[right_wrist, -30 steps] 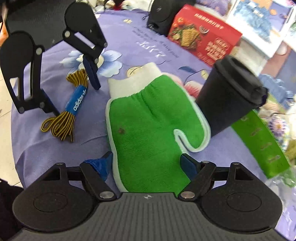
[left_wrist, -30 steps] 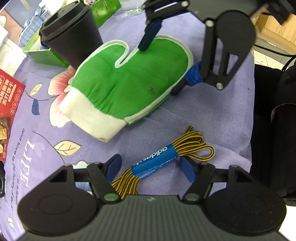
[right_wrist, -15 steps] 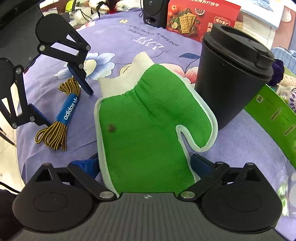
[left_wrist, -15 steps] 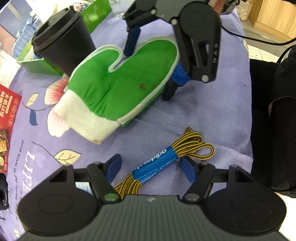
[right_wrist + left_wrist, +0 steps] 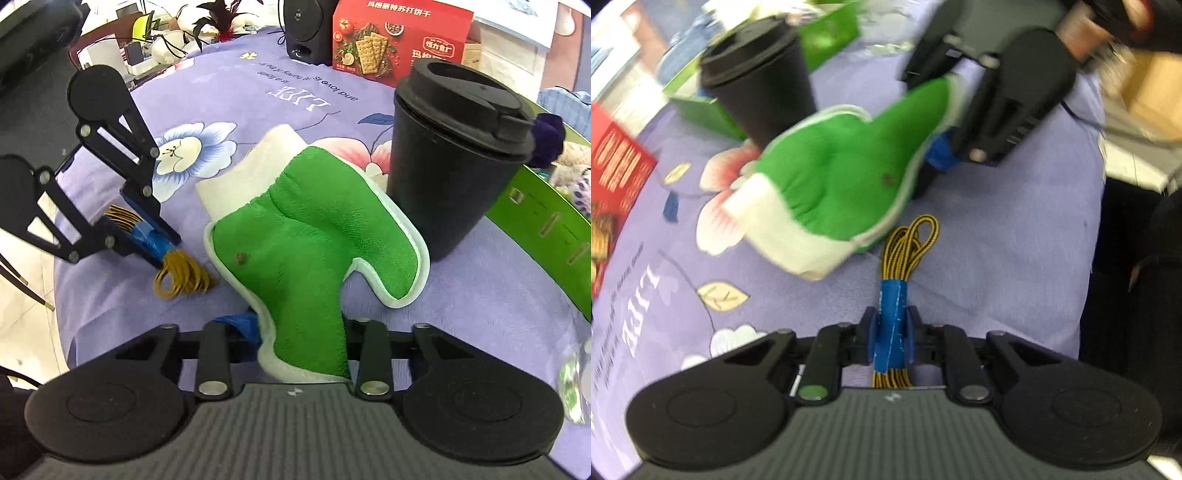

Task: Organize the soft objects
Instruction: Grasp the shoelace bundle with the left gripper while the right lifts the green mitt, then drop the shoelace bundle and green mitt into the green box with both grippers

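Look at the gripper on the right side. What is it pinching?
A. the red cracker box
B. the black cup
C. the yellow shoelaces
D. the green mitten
D: the right gripper has just closed and its jaws squeeze the finger end of the green mitten, while the black cup stands untouched beside it.

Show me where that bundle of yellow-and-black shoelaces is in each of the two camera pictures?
Left wrist view: shoelace bundle at bottom centre, its blue band pinched in the left gripper.
Right wrist view: shoelace bundle at middle left, beside the green mitten.
Shared landmark: the black cup touching the mitten.
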Demonstrator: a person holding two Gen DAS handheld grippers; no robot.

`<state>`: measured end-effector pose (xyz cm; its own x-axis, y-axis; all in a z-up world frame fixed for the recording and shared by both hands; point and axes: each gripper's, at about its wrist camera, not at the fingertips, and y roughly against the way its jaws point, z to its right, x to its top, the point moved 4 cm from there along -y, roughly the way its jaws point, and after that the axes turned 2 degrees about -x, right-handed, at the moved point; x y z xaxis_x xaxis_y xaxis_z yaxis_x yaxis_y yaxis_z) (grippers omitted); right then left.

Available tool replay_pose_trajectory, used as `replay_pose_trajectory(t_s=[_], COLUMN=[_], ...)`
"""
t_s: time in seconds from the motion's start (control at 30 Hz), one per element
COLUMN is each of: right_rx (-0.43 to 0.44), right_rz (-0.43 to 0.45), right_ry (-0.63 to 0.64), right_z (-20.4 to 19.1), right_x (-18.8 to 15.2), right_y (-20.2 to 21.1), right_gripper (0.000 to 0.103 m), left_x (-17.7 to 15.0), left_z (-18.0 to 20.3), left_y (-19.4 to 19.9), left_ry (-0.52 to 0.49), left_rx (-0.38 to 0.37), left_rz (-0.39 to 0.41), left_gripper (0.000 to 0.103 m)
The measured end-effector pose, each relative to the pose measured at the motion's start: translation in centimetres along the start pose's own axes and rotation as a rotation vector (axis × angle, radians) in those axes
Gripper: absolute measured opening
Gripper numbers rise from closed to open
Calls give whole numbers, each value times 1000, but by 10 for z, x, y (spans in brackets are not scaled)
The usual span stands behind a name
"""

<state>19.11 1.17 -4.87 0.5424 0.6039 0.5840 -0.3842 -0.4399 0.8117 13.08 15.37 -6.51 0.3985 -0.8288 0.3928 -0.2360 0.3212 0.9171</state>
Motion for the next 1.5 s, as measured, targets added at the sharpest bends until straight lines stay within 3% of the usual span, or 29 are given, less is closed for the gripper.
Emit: replay_pose_trajectory(t_s=[0.1,0.27,0.5,0.67,0.77,0.93,1.0,1.07,1.17,1.37,1.5], right_rx=[19,56,-73,-115,-150,-264,-286,-298,-253,-263,-270], right_rz=[29,175,343,399,423,343,258,186,84,154,146], right_ry=[-52,-147,-116,-178,-198,-135,-111,-118,-225,-233,-239], right_z=[-2,-10,-9,30,64,130,157,184,218,226,224], right_x=[-6,-14,-8,6,30,76,88,91,86,64,54], right_y=[13,59,108,124,124,111,98,83,68,88,92], right_gripper=[13,13,13,13,14,16,20,21,23,26,27], left_x=[-2,3,21,65,112,192,217,236,251,250,243], left_z=[-4,-8,-26,-63,-90,-137,-155,-171,-183,-184,-179], left_y=[13,55,93,104,101,66,44,18,-2,-6,1], left_ry=[95,188,270,297,276,269,292,327,343,328,331], left_rx=[2,22,135,198,202,192,163,133,136,156,183], left_rz=[38,158,263,334,376,359,313,261,250,245,238], left_gripper=[14,14,14,14,14,14,23,71,71,71,71])
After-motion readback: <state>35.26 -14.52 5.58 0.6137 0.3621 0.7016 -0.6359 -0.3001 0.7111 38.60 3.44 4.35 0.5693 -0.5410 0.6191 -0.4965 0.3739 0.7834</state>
